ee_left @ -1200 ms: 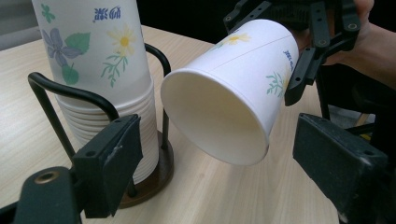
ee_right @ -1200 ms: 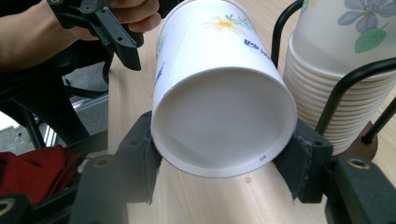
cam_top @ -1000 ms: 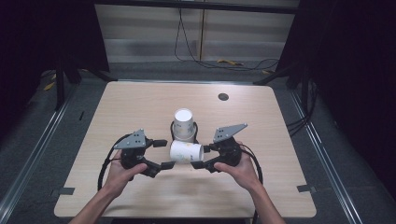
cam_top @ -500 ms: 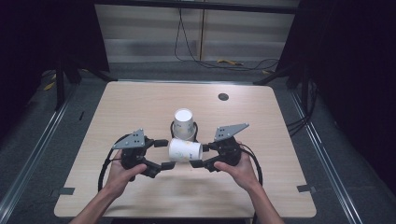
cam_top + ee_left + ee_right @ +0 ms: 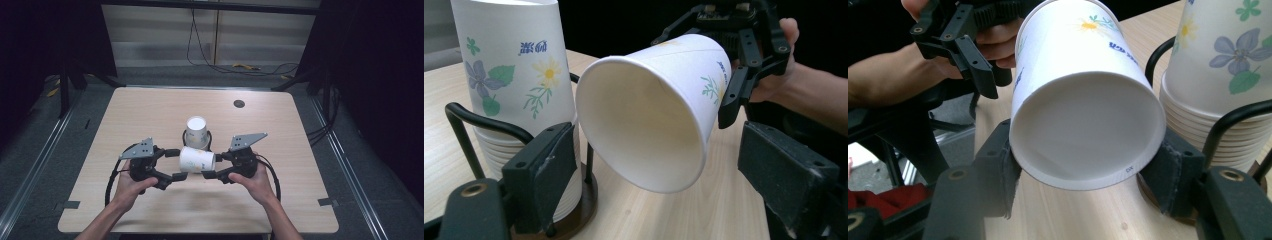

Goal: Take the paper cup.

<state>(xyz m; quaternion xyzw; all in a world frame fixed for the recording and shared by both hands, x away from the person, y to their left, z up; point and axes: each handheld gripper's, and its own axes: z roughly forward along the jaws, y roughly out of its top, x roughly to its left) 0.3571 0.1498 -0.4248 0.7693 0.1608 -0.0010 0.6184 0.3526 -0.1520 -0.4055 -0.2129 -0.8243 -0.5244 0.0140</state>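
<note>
One paper cup (image 5: pixel 196 160) lies sideways, our right gripper (image 5: pixel 216 166) pinching its base, mouth facing our spread left gripper (image 5: pixel 176 164).

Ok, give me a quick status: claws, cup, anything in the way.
Right claw shut on the paper cup's base, cup lying sideways. Left claw open around its rim, not gripping. Cup stack close behind.
</note>
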